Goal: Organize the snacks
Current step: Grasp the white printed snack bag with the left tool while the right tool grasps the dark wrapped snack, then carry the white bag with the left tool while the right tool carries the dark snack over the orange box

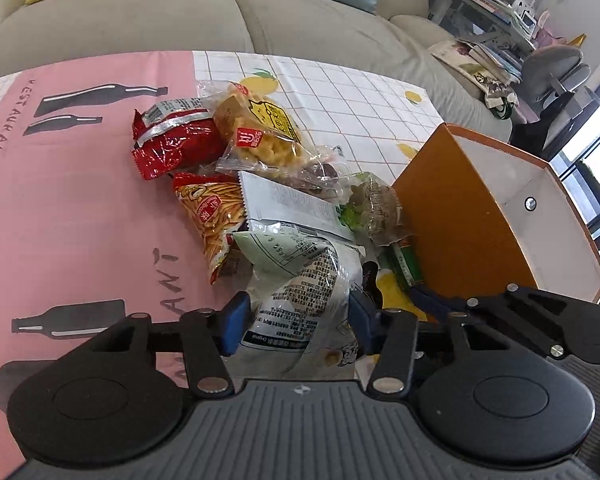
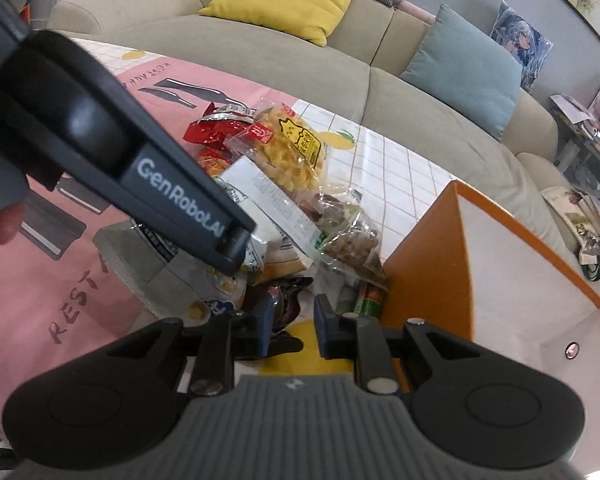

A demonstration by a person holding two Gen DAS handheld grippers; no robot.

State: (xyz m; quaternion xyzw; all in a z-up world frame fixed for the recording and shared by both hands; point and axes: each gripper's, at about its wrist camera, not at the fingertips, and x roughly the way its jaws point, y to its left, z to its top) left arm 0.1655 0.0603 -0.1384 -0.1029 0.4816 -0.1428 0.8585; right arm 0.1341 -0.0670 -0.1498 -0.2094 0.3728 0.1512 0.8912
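1. The snack pile is lying on a pink-and-white tablecloth (image 1: 80, 200) in front of a beige sofa (image 1: 140, 20), just left of an orange box (image 1: 452, 216) with a white interior, which is standing open.
2. The left gripper (image 1: 296, 320) is pointing down at the near end of the pile. Its blue pads (image 1: 234, 326) are pressing both sides of a pale green-and-clear bag (image 1: 300, 280) printed with dense black text; the film is bulging between them, so the jaws are clamped on that bag.
3. The right gripper (image 2: 292, 326) is sitting low beside the box's near corner. Its jaws are standing only a narrow gap apart. A dark crinkled wrapper (image 2: 284, 300) is lying at the left pad; whether it is being pinched cannot be told. Yellow print of the cloth is showing through the gap.
4. Farther back in the pile: a red foil bag (image 1: 168, 140), a clear bag of yellow puffed snacks (image 1: 260, 132), a red-and-yellow bag of stick snacks (image 1: 212, 216), and a white packet (image 1: 288, 204) lying face down across the middle.
5. A clear bag of brown pieces (image 1: 376, 208) is resting against the box's orange wall, with a green packet (image 1: 404, 260) below it.
6. In the right wrist view the left gripper's dark body is crossing the upper left, with a fingertip (image 2: 0, 228) of the person's hand showing at the frame edge.
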